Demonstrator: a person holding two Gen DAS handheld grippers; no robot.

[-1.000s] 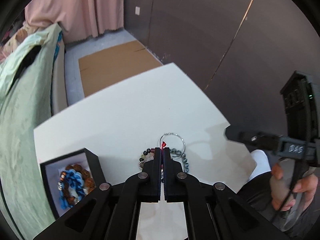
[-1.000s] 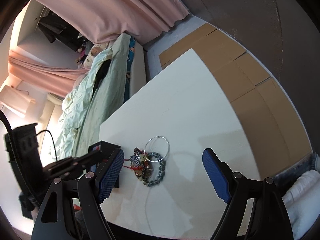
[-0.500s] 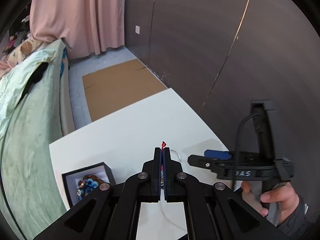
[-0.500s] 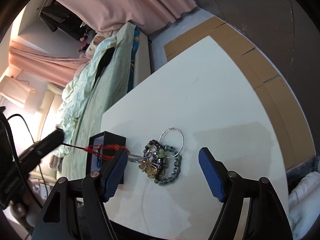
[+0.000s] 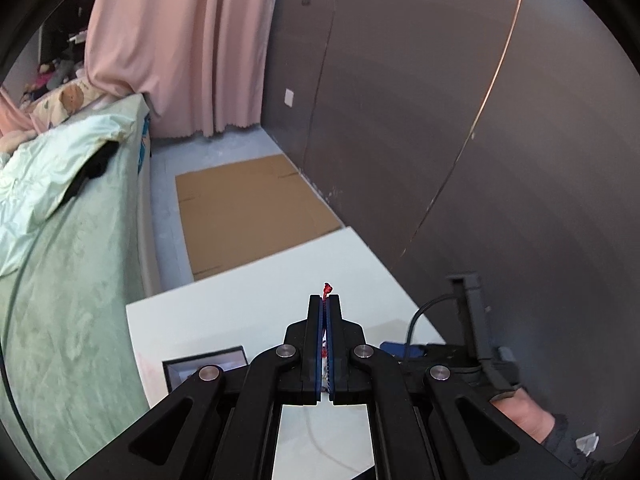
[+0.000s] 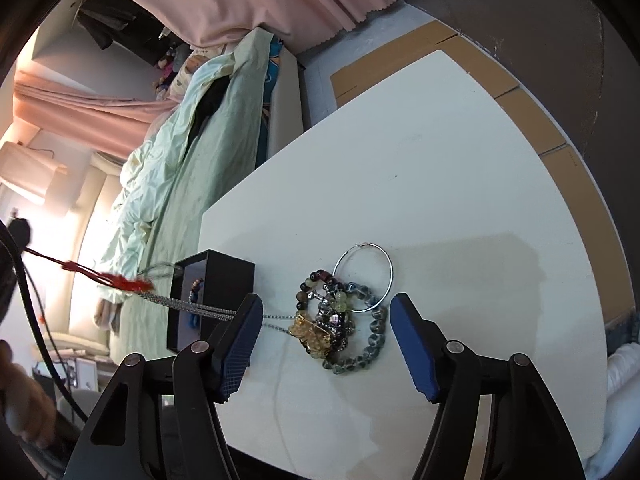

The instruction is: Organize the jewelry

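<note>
Left gripper (image 5: pixel 324 300) fingers clenched on one red cord (image 5: pixel 327 289) — right gripper (image 6: pixel 326 312) spread over one bracelet pile (image 6: pixel 340 324); one black box (image 6: pixel 208 300).

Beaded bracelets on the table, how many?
About 3 tangled beaded bracelets in one pile on the white table, beside the thin silver hoop; the tangle may hide more.

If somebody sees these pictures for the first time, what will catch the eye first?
Probably the red cord, stretched in the air from the left gripper, which is shut on it, with a silver chain trailing toward the tangled bead bracelets on the white table. The black box stands beside them.
</note>
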